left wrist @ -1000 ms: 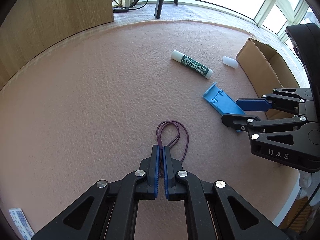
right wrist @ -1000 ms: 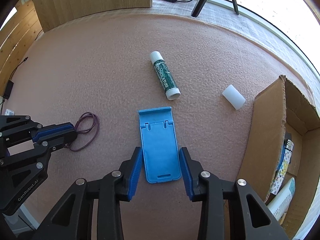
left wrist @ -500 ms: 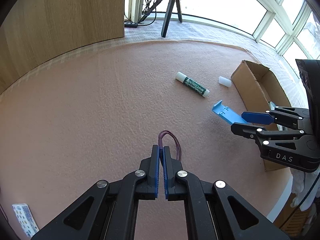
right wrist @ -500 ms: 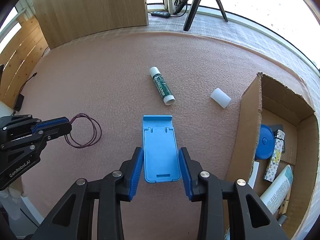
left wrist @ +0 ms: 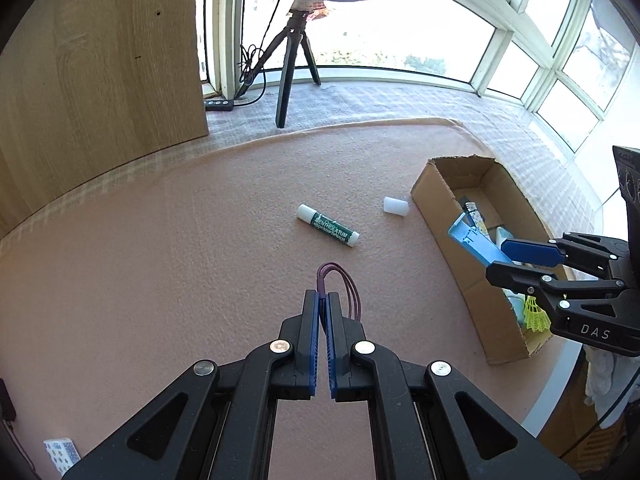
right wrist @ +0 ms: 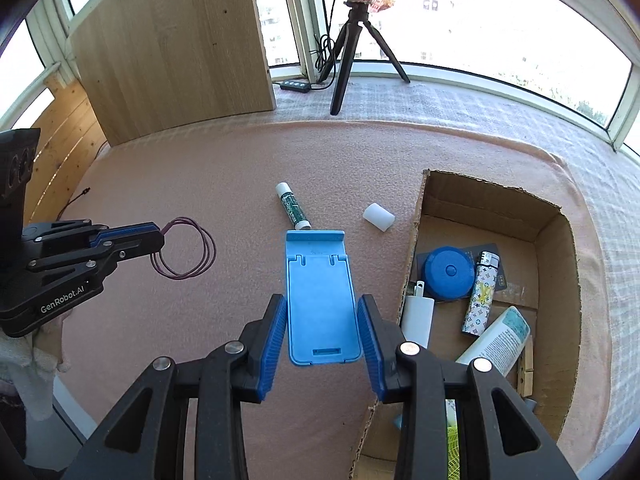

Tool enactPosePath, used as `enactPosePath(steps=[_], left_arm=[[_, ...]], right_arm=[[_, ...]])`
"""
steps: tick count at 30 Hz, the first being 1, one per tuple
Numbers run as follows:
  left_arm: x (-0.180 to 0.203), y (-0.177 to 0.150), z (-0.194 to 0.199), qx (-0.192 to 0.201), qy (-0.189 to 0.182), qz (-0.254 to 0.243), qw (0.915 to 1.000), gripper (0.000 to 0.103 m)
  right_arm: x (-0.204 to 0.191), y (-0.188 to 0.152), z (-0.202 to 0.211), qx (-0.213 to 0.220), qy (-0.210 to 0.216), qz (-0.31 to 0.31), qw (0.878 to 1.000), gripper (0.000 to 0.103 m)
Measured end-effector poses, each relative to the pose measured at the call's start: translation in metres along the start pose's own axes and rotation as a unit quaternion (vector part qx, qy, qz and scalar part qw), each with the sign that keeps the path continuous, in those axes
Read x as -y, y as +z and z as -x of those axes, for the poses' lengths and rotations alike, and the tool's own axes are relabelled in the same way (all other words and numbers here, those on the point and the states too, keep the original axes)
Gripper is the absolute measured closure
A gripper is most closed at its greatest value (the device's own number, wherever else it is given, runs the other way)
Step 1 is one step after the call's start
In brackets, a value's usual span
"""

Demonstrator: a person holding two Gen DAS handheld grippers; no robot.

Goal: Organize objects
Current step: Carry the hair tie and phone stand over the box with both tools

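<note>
My left gripper [left wrist: 322, 297] is shut on a thin purple elastic loop [left wrist: 347, 286], which hangs off the pink mat; in the right wrist view the same gripper [right wrist: 158, 240] holds the loop [right wrist: 191, 254] in the air at the left. My right gripper [right wrist: 322, 312] is shut on the sides of a blue phone stand [right wrist: 320, 288], lifted clear of the mat. From the left wrist view the stand [left wrist: 472, 240] hovers by the near wall of the cardboard box [left wrist: 440, 224]. A green lip balm tube [left wrist: 328, 231] and its white cap [left wrist: 395, 205] lie on the mat.
The open cardboard box [right wrist: 560, 248] at the right holds a blue round case [right wrist: 448, 272], a patterned lighter [right wrist: 480, 294], a white tube [right wrist: 496, 340] and other items. A tripod [left wrist: 290, 64] and a wooden panel [left wrist: 100, 68] stand at the back. A small patterned packet [left wrist: 62, 454] lies near the left edge.
Both grippers have risen from the mat, the left lifting the purple loop and the right lifting the blue stand. The right one has also shifted towards the box.
</note>
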State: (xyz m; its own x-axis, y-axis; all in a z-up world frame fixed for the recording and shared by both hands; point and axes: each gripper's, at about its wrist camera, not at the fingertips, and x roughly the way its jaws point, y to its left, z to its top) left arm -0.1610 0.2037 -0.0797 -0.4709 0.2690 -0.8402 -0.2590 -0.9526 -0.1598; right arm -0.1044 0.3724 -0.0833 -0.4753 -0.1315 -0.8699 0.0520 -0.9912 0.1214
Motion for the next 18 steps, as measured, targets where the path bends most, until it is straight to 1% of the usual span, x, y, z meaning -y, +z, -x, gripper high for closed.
enactPosePath(steps=[10,14,18], left_arm=[[0.069,0.039,-0.009,0.02,-0.037,-0.052,0.9977,0.1],[0.099,0.056,-0.019,0.024,-0.05,-0.074,0.9957,0.1],[0.129,0.068,-0.035,0.018,-0.06,-0.09,0.994,0.1]], right_arm=[[0.058,-0.021,0.044,0.032,-0.043,-0.051,0.997,0.07],[0.082,-0.031,0.051,0.034,-0.058,-0.074,0.995,0.07],[0.102,-0.043,0.054,0.033,-0.068,-0.093,0.993,0.07]])
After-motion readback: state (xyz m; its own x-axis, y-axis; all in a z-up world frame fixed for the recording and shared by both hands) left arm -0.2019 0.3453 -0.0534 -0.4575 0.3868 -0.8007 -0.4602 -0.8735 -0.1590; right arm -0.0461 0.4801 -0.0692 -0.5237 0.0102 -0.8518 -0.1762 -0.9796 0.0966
